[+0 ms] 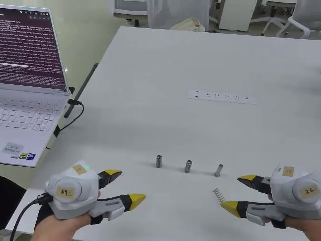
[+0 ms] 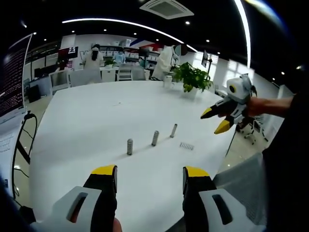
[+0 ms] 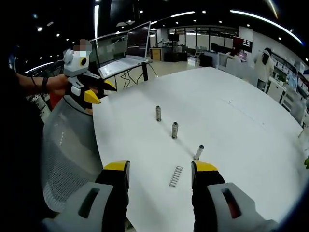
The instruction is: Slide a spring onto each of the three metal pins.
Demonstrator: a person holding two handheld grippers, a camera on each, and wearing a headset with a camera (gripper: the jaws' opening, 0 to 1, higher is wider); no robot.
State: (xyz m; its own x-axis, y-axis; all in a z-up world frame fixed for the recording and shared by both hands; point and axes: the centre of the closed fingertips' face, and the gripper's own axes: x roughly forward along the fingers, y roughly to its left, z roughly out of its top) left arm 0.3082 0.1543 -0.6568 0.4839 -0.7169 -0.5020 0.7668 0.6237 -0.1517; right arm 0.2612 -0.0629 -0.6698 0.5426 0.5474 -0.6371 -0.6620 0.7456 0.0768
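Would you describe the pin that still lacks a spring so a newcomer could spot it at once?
On the white table, three metal pins stand in a row. The bare pin is the end one nearest the right gripper, with a loose spring lying beside it. Unlike it, the other two pins already wear springs.

Head view: high, from near edge of table (image 1: 200, 65), faces forward and down. Left gripper (image 1: 131, 186) at lower left of frame, right gripper (image 1: 230, 192) at lower right, pin row (image 1: 188, 165) between them, slightly higher.
Left gripper view: low over table, close, faces along own jaws toward pin row at frame centre; right gripper enters at right.
Right gripper view: low, close, faces pin row from other end; left gripper at upper left.
All three views share pin row, loose spring (image 1: 218, 195), table top, laptop (image 1: 30, 75).
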